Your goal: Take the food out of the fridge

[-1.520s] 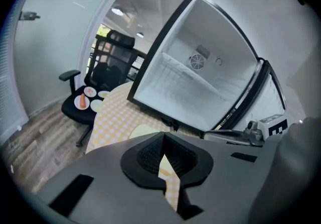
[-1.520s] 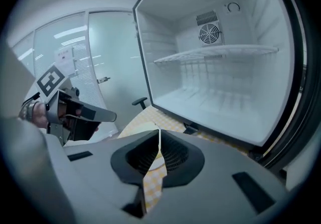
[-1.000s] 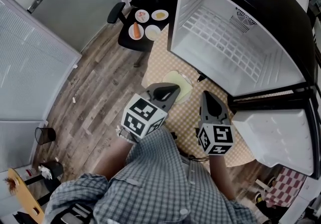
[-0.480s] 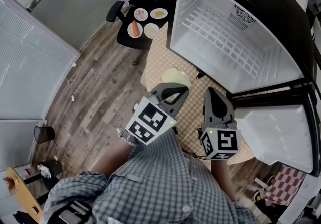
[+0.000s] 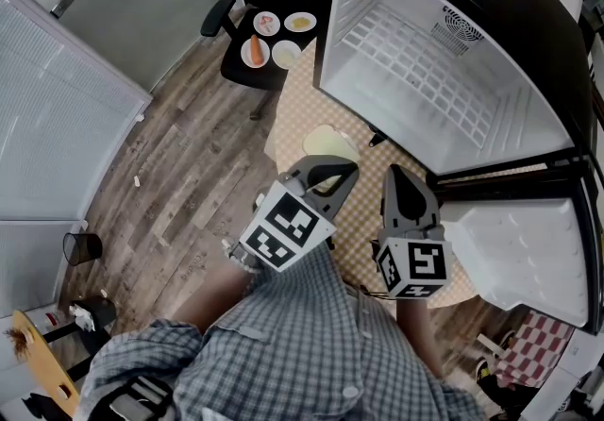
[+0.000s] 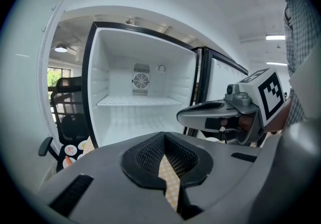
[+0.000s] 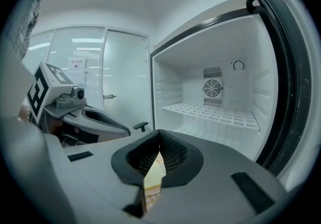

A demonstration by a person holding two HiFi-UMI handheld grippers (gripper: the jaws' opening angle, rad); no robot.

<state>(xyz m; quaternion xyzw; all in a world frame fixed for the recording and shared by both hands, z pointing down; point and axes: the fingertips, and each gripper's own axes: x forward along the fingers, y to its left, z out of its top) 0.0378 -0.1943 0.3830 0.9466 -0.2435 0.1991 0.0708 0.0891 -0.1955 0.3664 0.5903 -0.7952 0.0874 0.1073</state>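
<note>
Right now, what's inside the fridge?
The fridge holds only a bare wire shelf and a rear fan grille; no food visible. Pocket insides on the door are hidden.

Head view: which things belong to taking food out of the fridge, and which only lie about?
Job:
- fridge, open and empty
- four plates of food on the black chair

Lying about:
- small bin
- checked mat
</note>
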